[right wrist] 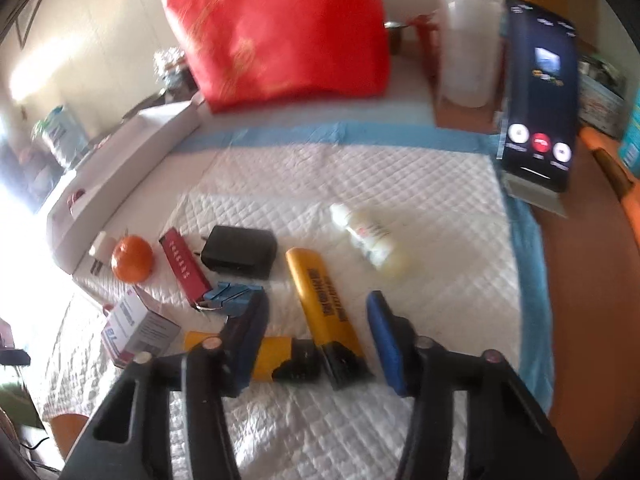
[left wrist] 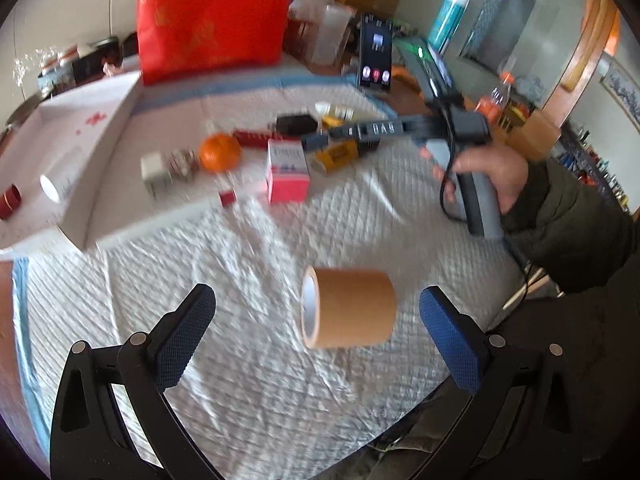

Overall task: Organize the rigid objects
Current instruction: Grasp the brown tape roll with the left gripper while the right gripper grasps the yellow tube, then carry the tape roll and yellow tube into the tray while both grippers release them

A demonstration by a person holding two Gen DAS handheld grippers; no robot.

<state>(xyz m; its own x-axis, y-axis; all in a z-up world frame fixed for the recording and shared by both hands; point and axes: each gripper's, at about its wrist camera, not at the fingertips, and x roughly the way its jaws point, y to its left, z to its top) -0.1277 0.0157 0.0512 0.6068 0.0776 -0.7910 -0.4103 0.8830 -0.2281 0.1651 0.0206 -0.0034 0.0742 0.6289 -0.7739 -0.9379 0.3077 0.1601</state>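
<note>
In the left wrist view my left gripper [left wrist: 316,316] is open, its blue pads either side of a tan tape roll [left wrist: 348,308] lying on the white quilted mat [left wrist: 248,248]; neither pad touches it. Beyond lie an orange [left wrist: 220,152], a pink-and-white box [left wrist: 288,170] and a white plug [left wrist: 154,170]. My right gripper [right wrist: 320,320] is open and empty, its jaws astride a yellow tool [right wrist: 324,308] on the mat. A black charger [right wrist: 240,258], a red strip [right wrist: 184,268], blue clips [right wrist: 228,298] and a small white bottle [right wrist: 372,240] lie near it.
A white box lid tray [left wrist: 108,132] at the left holds a white cylinder [left wrist: 58,184] and a red ring [left wrist: 10,200]. A red bag [left wrist: 212,16], a propped phone [right wrist: 540,96] and a clear jug [right wrist: 468,48] stand at the back. The mat's blue edge [right wrist: 532,264] nears the bare table.
</note>
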